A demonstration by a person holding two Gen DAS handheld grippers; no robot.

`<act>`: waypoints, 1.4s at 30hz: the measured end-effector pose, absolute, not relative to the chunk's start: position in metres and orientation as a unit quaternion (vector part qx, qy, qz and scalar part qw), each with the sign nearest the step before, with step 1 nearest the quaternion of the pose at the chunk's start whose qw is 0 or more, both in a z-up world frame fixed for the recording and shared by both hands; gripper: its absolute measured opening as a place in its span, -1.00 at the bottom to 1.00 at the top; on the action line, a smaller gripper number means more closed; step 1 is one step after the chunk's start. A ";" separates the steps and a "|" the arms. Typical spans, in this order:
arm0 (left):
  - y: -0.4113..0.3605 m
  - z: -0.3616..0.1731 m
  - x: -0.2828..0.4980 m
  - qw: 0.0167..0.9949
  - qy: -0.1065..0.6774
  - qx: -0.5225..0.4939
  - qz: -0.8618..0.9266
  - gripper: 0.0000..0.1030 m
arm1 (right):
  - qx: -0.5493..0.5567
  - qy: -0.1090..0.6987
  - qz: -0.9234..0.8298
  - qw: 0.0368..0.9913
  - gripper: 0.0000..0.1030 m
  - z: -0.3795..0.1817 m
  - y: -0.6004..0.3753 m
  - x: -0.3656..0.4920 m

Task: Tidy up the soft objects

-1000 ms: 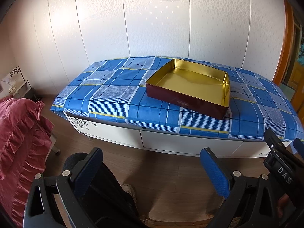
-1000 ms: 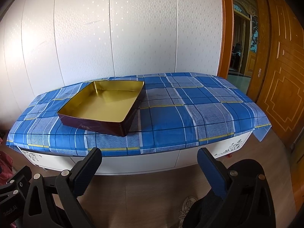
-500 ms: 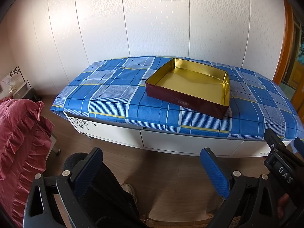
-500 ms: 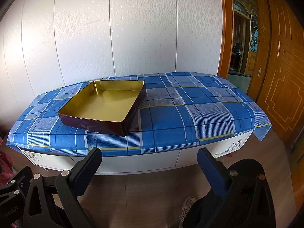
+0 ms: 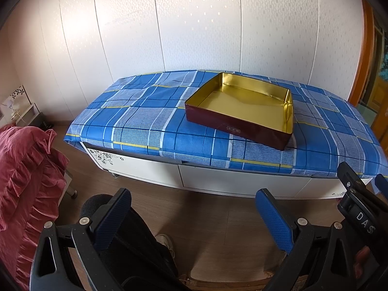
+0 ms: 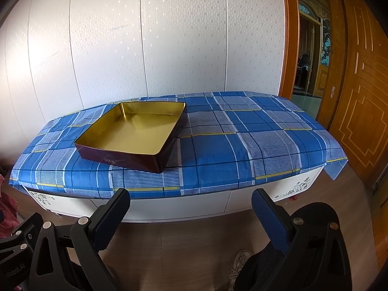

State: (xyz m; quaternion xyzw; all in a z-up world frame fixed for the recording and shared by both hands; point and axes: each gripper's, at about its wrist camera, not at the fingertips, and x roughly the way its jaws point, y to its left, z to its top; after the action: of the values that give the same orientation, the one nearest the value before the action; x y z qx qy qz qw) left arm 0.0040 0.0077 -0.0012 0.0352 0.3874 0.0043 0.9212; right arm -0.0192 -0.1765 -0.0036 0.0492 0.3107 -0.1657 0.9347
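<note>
On the checked blue cloth [image 5: 135,121] sits an open tin [image 5: 242,106], gold inside and dark red outside, with nothing in it. I take it for the place the soft things go, though I see none on the cloth yet. At the left edge of the left wrist view hangs a frilled pink fabric [image 5: 21,181], perhaps one of them; it should be limp and light, best pinched at a thick fold. The tin looks stiff and smooth-walled, so I'd hold it by the rim. My left gripper [image 5: 194,215] and right gripper [image 6: 191,213] hang over the floor, fingers spread wide, holding nothing.
</note>
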 end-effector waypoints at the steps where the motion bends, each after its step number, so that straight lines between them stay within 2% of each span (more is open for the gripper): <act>1: 0.007 -0.001 0.004 0.921 0.387 0.035 0.004 0.99 | 0.050 0.310 -0.165 0.935 0.98 -0.003 -0.176 -0.019; 16: 0.009 -0.022 0.018 0.912 0.408 0.029 -0.013 0.99 | 0.063 0.333 -0.146 0.929 0.98 -0.015 -0.181 -0.010; 26: 0.007 -0.063 0.044 0.893 0.443 0.005 -0.084 0.99 | 0.060 0.357 -0.104 0.926 0.98 -0.037 -0.185 0.008; 30: -0.002 -0.095 0.064 0.858 0.503 0.018 -0.105 0.99 | 0.008 0.360 -0.073 0.930 0.98 -0.059 -0.179 0.024; 37: 0.007 -0.135 0.089 0.840 0.536 0.046 -0.071 1.00 | -0.100 0.427 -0.014 0.898 0.97 -0.130 -0.177 0.058; 42: -0.004 -0.151 0.105 0.841 0.526 0.116 -0.052 0.99 | -0.150 0.474 0.024 0.867 0.95 -0.174 -0.174 0.077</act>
State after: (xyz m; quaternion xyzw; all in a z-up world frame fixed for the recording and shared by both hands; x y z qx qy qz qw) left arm 0.1054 -0.0035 -0.1508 0.1162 0.5260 -0.0517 0.8409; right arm 0.0768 -0.1740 -0.1745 -0.1497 0.4740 0.0245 0.8674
